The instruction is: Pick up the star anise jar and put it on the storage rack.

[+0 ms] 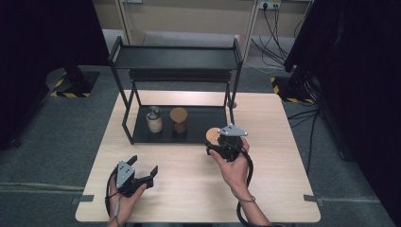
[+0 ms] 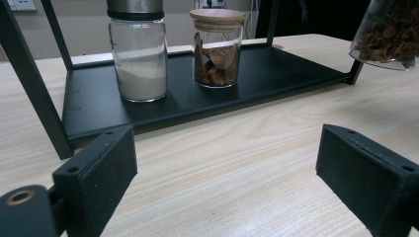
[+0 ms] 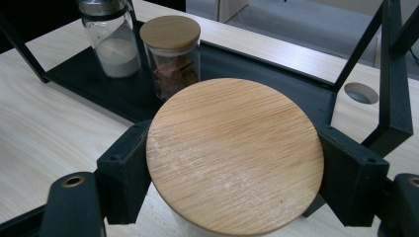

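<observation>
My right claw (image 3: 232, 163) grips a jar whose wooden lid (image 3: 234, 155) hides the glass and contents below it in the right gripper view, and the bottom edge cuts the lid's near rim. From my left claw's camera, that jar (image 2: 388, 32) is cut off by the top right corner, lid unseen. The white-powder jar (image 2: 138, 54) loses its metal cap at the top edge.

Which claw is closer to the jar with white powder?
Right. The right claw holds a lidded jar at the shelf's front edge; the left claw waits farther back from the powder jar.
</observation>
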